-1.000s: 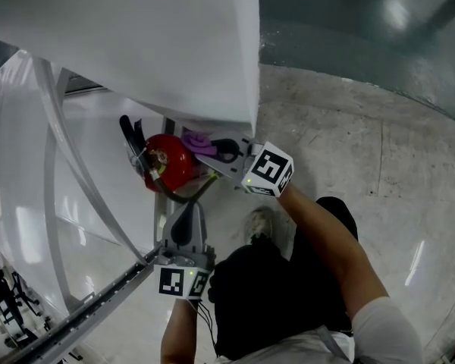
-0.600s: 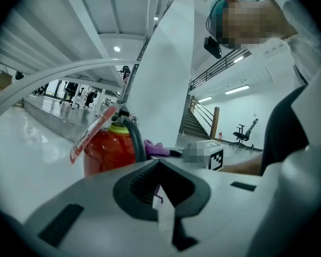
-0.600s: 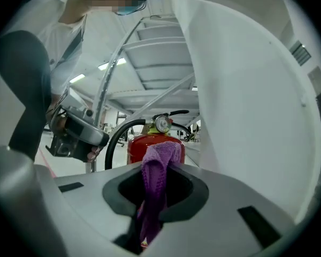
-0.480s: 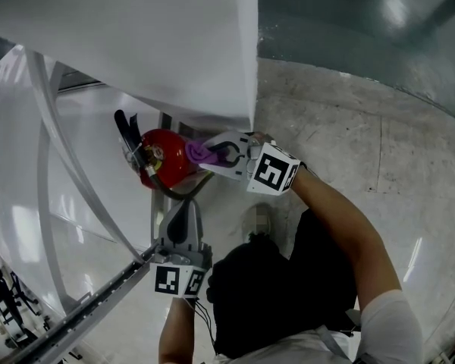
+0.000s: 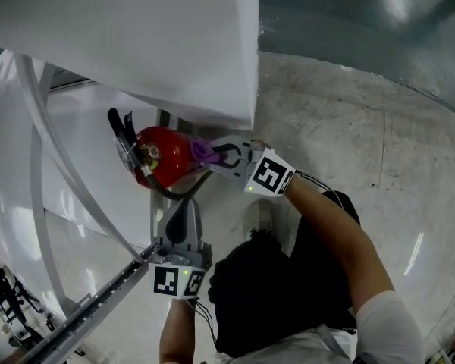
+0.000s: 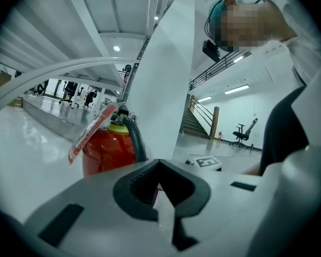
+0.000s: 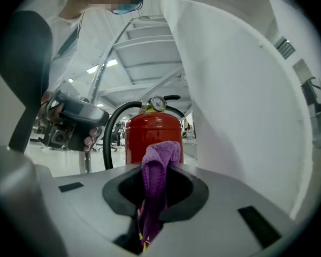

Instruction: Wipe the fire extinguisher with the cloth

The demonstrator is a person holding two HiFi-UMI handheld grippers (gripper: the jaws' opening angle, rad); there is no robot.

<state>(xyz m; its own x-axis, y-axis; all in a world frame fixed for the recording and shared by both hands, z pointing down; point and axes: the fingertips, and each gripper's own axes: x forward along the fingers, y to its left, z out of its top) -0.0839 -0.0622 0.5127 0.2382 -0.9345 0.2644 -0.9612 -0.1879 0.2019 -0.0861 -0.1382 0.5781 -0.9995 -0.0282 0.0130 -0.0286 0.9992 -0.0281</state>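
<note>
The red fire extinguisher (image 5: pixel 158 160) stands on the floor under a white wall panel, with a black hose (image 5: pixel 178 194) curling off its head. My right gripper (image 5: pixel 209 158) is shut on a purple cloth (image 5: pixel 203 151) and presses it against the extinguisher's right side. In the right gripper view the cloth (image 7: pixel 160 167) sticks up between the jaws in front of the red cylinder (image 7: pixel 152 138). My left gripper (image 5: pixel 183 205) is shut just below the extinguisher, its tip by the hose. The left gripper view shows the extinguisher (image 6: pixel 107 150) close ahead, with nothing seen between the jaws.
A large white panel (image 5: pixel 174 44) overhangs the extinguisher from above. White curved pipes (image 5: pixel 42 142) and a metal rail (image 5: pixel 98 302) run along the left. Concrete floor (image 5: pixel 364 127) spreads to the right. The person's legs and shoe (image 5: pixel 262 218) are beside the grippers.
My right gripper has carried the cloth left, onto the extinguisher's side. The extinguisher has shifted slightly left. The left gripper has stayed put.
</note>
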